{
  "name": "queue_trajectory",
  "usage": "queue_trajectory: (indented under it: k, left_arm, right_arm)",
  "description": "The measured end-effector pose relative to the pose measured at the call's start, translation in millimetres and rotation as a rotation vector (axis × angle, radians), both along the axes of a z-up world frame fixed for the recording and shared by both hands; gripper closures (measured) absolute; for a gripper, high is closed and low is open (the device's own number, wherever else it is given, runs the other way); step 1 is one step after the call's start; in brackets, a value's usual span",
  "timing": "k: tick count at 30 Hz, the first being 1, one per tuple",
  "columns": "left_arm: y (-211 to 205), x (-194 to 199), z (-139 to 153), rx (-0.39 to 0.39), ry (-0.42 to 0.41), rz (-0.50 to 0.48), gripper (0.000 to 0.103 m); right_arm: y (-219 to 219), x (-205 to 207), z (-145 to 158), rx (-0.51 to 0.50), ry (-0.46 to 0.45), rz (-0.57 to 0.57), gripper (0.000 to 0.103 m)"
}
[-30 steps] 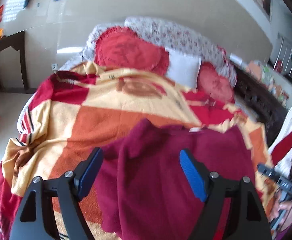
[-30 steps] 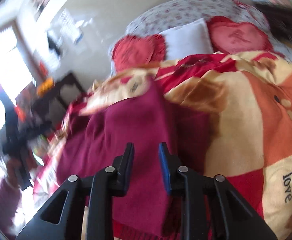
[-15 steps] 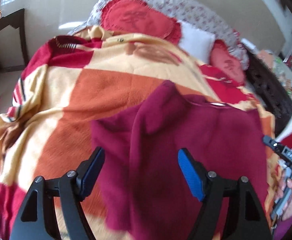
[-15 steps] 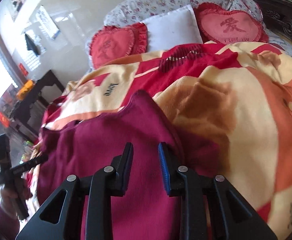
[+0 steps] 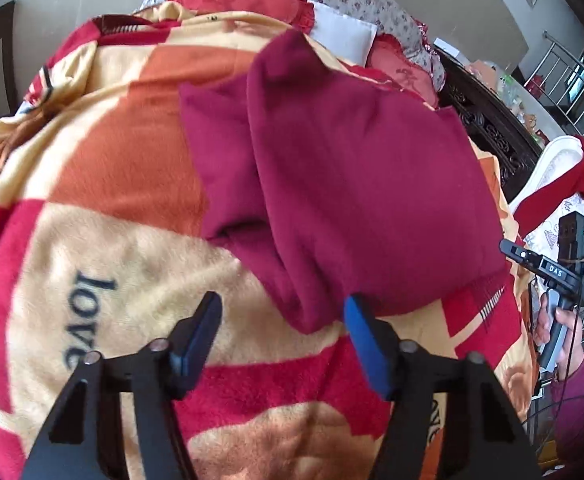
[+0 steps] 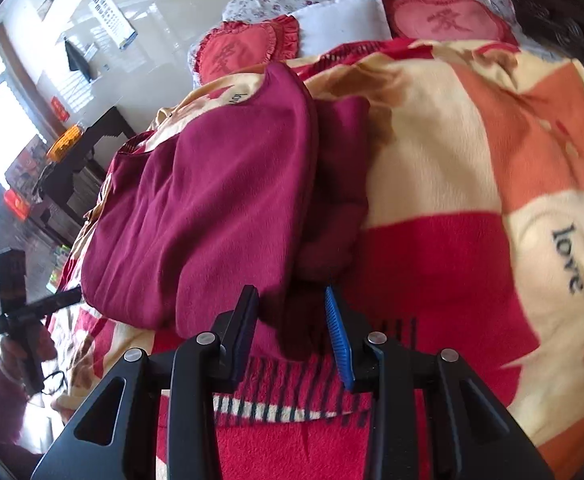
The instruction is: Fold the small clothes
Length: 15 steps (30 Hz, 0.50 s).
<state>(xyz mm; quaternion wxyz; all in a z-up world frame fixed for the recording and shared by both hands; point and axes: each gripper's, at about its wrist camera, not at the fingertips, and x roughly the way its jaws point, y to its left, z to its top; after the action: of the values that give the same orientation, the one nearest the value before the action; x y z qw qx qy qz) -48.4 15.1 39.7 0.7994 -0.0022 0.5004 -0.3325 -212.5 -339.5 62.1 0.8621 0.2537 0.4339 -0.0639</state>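
Observation:
A maroon fleece garment (image 5: 352,168) lies folded on the patterned blanket (image 5: 104,168), one half laid over the other. My left gripper (image 5: 282,332) is open and empty, just in front of the garment's near corner. In the right wrist view the same garment (image 6: 212,208) lies left of centre on the blanket (image 6: 472,168). My right gripper (image 6: 292,320) is open and empty, with its fingertips at the garment's near edge.
Red heart cushions (image 6: 248,50) and a white pillow (image 6: 344,20) lie at the head of the bed. A dark carved wooden bed frame (image 5: 488,128) runs along the right. A dark side table (image 6: 80,160) stands on the left.
Both grippers have pulled back toward the near edge of the garment. The right gripper has opened wider. The garment now lies folded over itself and flat on the blanket.

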Motion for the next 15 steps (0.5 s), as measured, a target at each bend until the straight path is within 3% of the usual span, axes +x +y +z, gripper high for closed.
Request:
queue_trajectory:
  k: [3, 5, 7, 11, 12, 13, 15]
  left_arm:
    - [-10, 0, -1, 0.008, -0.037, -0.016, 0.041]
    - [-16, 2, -1, -0.007, -0.028, -0.038, 0.056]
    - [-19, 4, -2, -0.008, -0.005, -0.054, 0.083]
    - [-20, 6, 4, 0.007, -0.006, -0.070, 0.092]
    - [-19, 5, 8, 0.007, -0.013, -0.077, 0.095]
    - [-17, 5, 12, 0.005, -0.022, -0.085, 0.095]
    - [-14, 2, 23, 0.023, -0.067, -0.106, 0.095]
  right_arm:
    - [2, 2, -2, -0.013, 0.000, 0.007, 0.087]
    - [2, 5, -3, -0.018, 0.001, 0.005, 0.087]
    - [-1, 8, -8, 0.006, 0.012, -0.009, 0.087]
    - [-5, 10, -14, 0.076, -0.003, -0.030, 0.088]
    - [-5, 11, -14, 0.095, -0.011, -0.031, 0.092]
    - [-6, 11, -14, 0.098, -0.015, -0.030, 0.103]
    - [-5, 11, -8, 0.106, -0.022, -0.017, 0.103]
